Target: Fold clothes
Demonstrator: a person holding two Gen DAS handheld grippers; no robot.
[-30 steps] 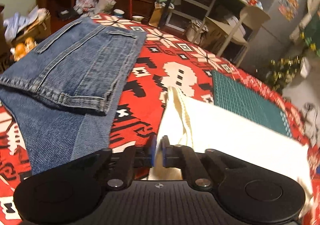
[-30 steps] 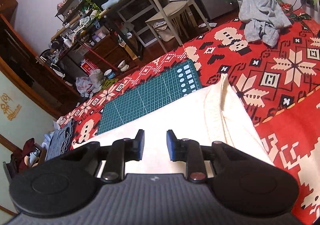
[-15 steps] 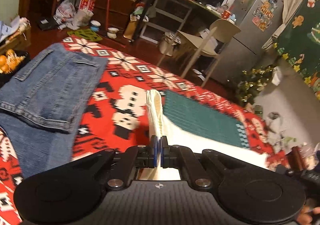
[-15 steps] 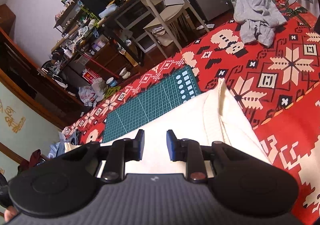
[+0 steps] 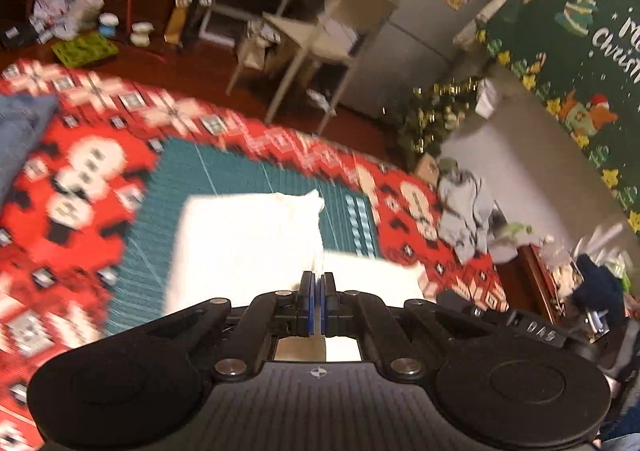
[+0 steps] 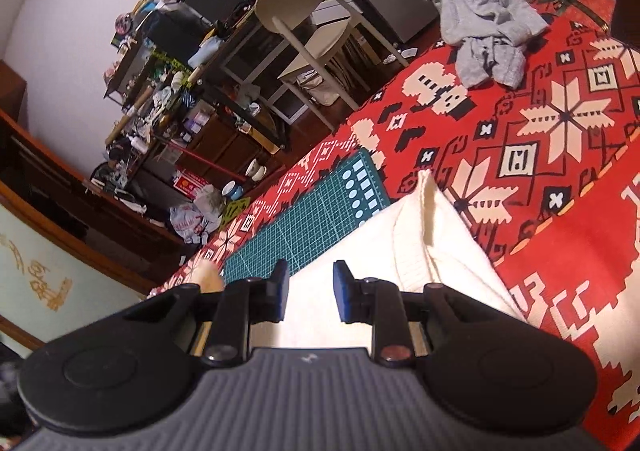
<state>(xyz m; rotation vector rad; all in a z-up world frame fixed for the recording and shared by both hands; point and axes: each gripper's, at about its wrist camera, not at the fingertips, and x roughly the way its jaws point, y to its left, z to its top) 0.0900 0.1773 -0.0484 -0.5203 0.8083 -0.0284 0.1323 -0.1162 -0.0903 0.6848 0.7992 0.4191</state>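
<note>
Left gripper [image 5: 318,305]: clenched on an edge of the white knit garment [image 5: 248,247], a fold lifted over the part lying flat
Right gripper [image 6: 310,291]: jaws apart above the garment [image 6: 424,251], pads not pressing it
Garment's place: on the green cutting mat [image 5: 168,187] and the red patterned blanket [image 6: 560,251]
Elsewhere: grey clothes [image 6: 486,39] bunched at the blanket's far edge; folded jeans [image 5: 20,131] to the left

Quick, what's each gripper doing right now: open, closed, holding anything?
Left gripper: closed, pinching the white garment.
Right gripper: open, holding nothing, above the white garment.
</note>
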